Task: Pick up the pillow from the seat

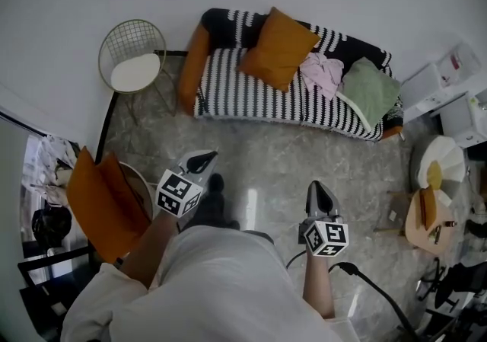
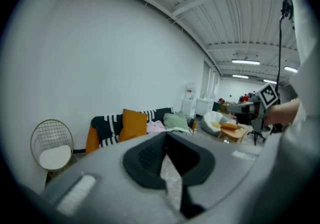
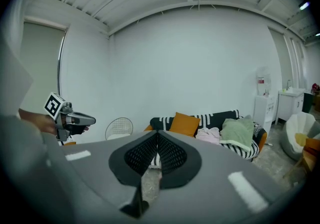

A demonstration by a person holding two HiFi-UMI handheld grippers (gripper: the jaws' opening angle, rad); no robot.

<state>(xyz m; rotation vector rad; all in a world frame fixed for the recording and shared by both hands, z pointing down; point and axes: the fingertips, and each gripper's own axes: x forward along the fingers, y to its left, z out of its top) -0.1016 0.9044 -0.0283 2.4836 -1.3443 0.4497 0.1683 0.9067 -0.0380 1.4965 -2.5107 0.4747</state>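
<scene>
While both hang short of the sofa, L gripper [image 1: 204,158] at 11 and R gripper [image 1: 319,190] at 1 are each closed tight, nothing betw. the jaws. Farther, at 12, sofa [image 1: 236,97] carries the orange pillow [image 1: 278,47] leaning on the backrest, pink clothes [image 1: 323,74] at its 3, then a green cushion [image 1: 370,93]. Pillow prob. light, soft, squashy; pinch a corner or top edge, deep bite. No real containers; chair [image 1: 129,36] at 10 holds a white pad [image 1: 135,72].
</scene>
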